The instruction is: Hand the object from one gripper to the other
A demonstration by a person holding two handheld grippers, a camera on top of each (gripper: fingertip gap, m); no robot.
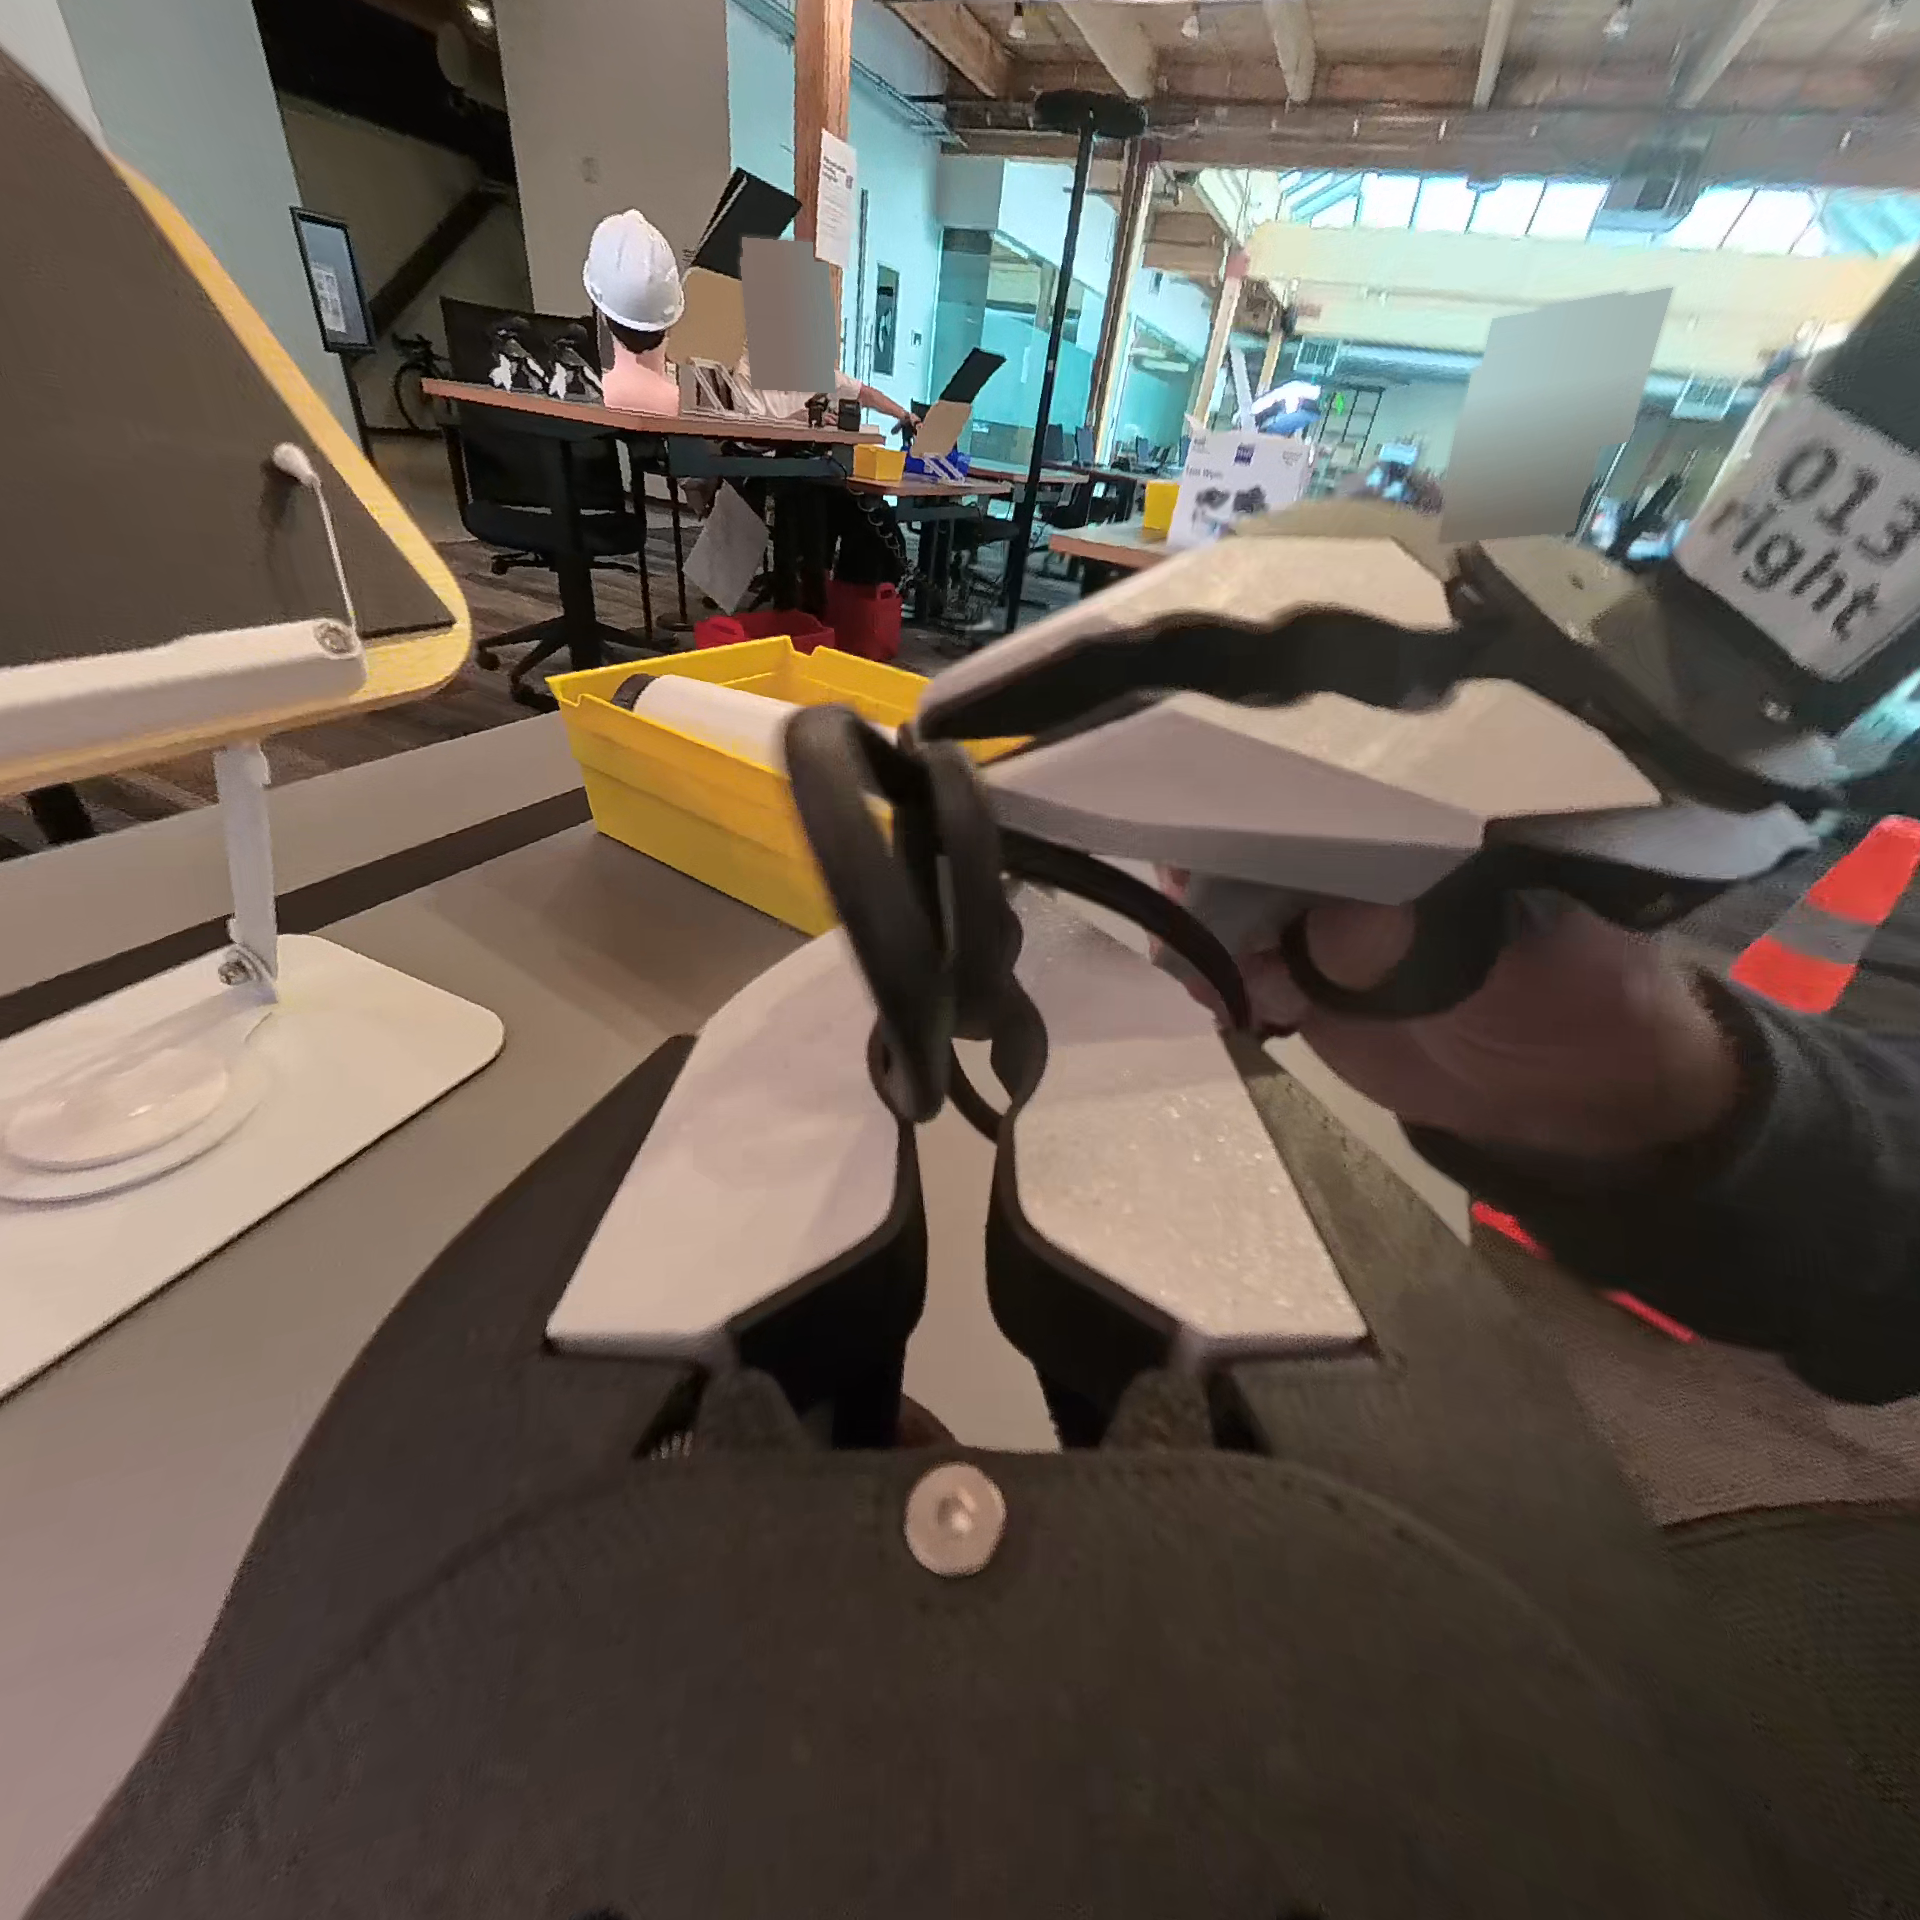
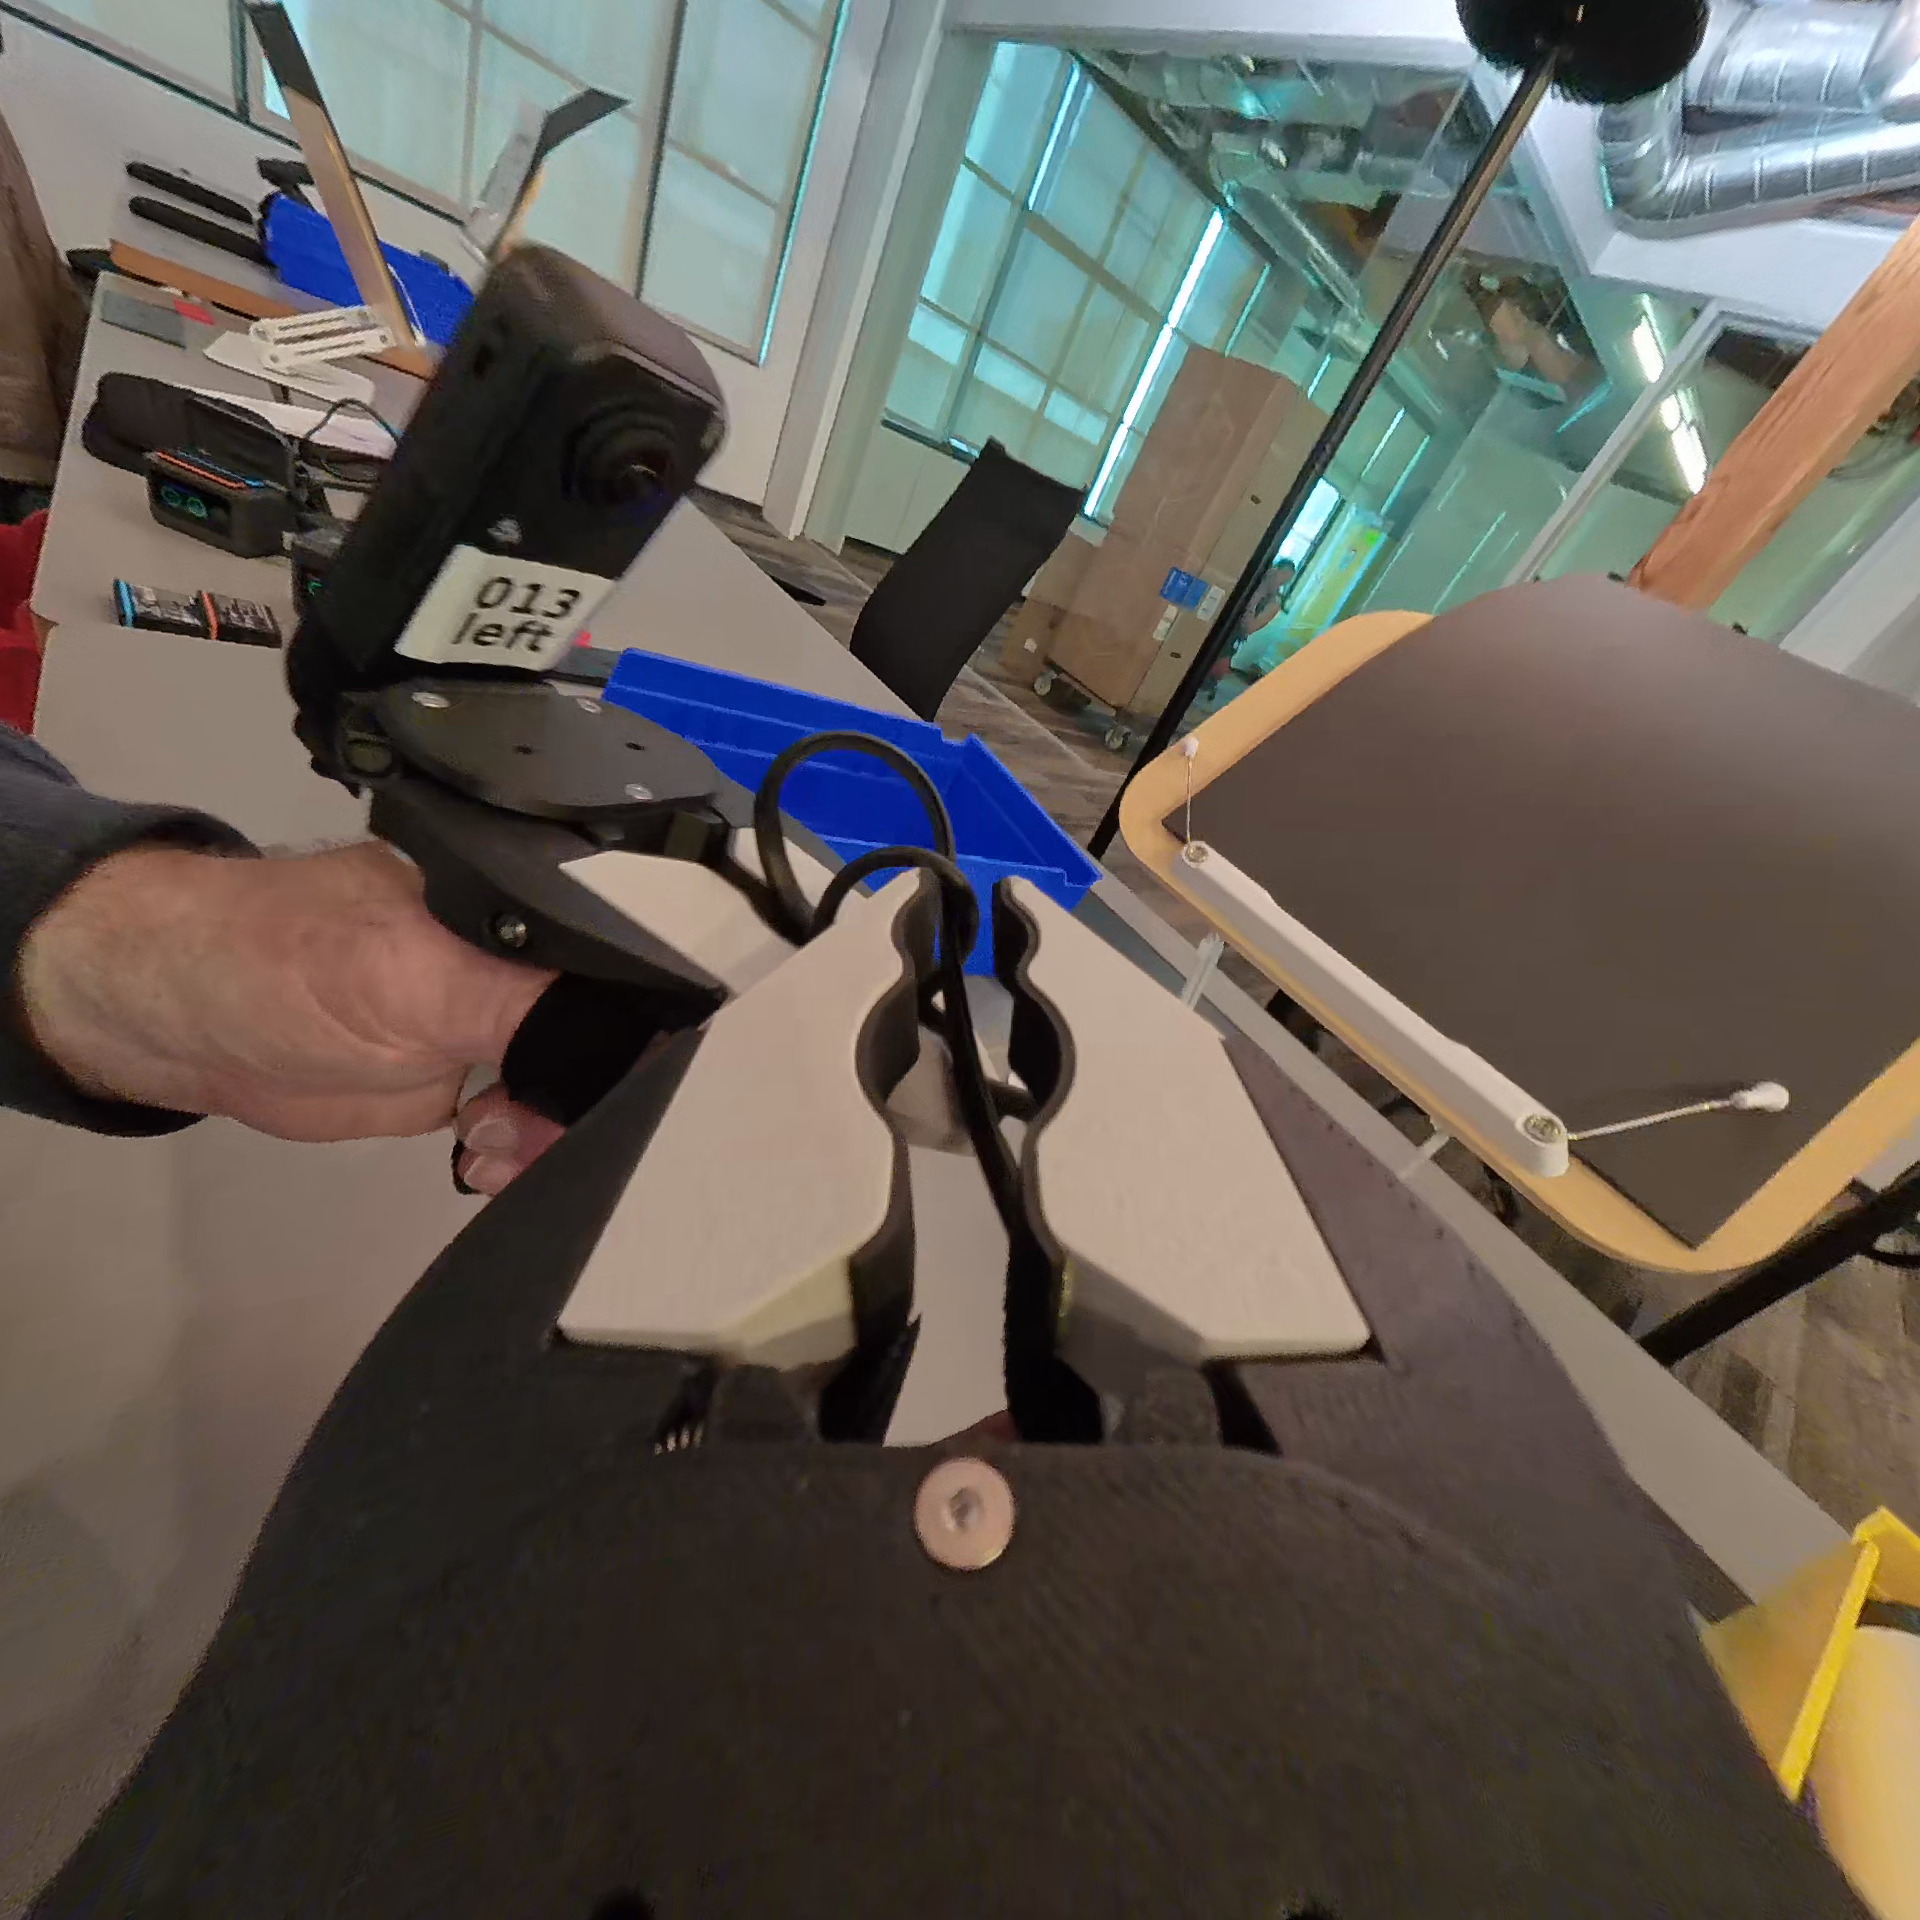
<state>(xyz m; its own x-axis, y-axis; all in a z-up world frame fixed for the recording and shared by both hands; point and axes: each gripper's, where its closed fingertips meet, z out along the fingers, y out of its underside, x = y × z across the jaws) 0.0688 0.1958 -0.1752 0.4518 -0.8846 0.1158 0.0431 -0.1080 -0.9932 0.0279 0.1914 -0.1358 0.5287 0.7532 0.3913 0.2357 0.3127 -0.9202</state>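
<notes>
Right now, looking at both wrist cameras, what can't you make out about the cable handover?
Cable ends: neither view shows them; fingers cover part of the coil.
Left gripper tips: right wrist view, behind the fingers of the right gripper.
White roll in yellow bin: left wrist view, one end behind the right gripper.
Blue bin contents: right wrist view, hidden by its wall and the fingers.

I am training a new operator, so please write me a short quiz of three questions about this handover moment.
1. True or false: the black cable lies inside the yellow bin.
2. Which tongs grip the cable? A: left tongs only. B: right tongs only. C: both.
3. What colour is the bin behind the tongs in the right wrist view?
Key: 1 false, it hangs between the tongs; 2 C; 3 blue.
</notes>
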